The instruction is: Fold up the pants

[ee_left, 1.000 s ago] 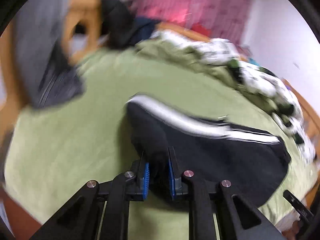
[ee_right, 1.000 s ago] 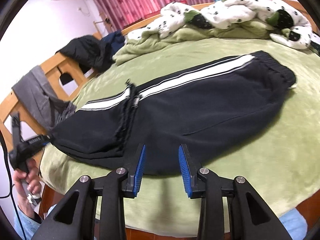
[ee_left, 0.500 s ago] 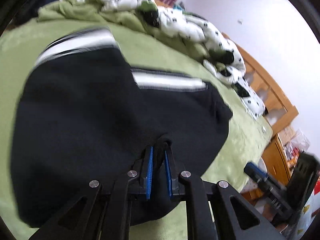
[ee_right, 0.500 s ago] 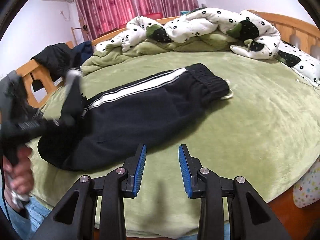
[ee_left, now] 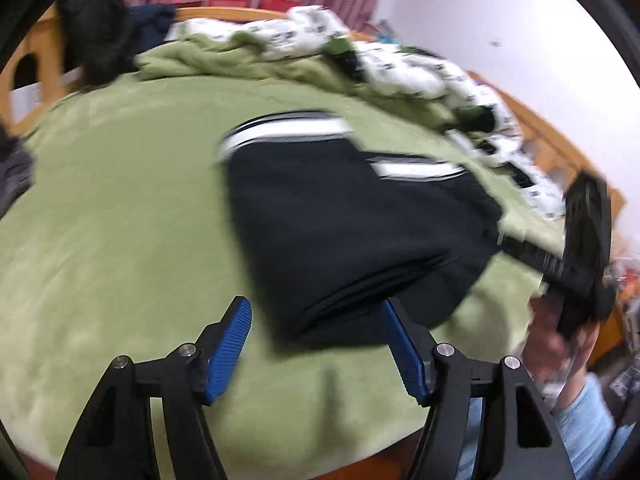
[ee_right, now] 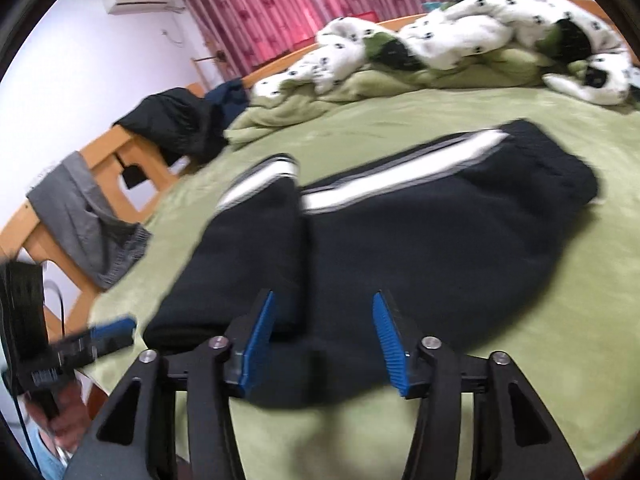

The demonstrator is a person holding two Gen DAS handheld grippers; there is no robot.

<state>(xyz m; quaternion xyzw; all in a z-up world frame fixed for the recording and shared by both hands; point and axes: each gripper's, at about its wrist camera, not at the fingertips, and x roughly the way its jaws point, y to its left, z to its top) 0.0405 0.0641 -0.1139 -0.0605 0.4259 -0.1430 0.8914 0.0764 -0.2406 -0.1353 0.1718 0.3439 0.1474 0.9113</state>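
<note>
Nearest in the left wrist view, the left gripper (ee_left: pixel 316 344) stands wide open with nothing between its ribbed blue pads (ee_left: pixel 230 350); the black angular arms that carry them frame a patch of fuzzy green blanket (ee_left: pixel 120 240). Just beyond the pads lie the pants (ee_left: pixel 344 232), a thick, soft black pair with a white side stripe edged in grey, folded over once so that one layer sits on top of the other, their near corner reaching between the fingertips without being pinched.

In the right wrist view the right gripper (ee_right: pixel 324 344) is likewise spread apart and holds nothing. Its blue grooved pads (ee_right: pixel 390 344) hang over the near edge of the pants (ee_right: pixel 420 248), which stretch away across the blanket (ee_right: pixel 560 340) toward a gathered, elastic waistband at the far right. The folded leg lies on the left part, its striped cuff turned up.

Off to the left, the other gripper (ee_right: pixel 96 338) shows at the bed's edge, blurred. Farther back a wooden bed rail (ee_right: pixel 116 160) carries a limp grey garment (ee_right: pixel 80 216) and a heap of dark clothes (ee_right: pixel 176 124). At the far side a puffy white quilt (ee_right: pixel 460 36) with black spots is bunched over a crumpled green cover. Behind it hang pleated pink curtains (ee_right: pixel 280 4), with a white air conditioner (ee_right: pixel 136 0) on the pale wall.
</note>
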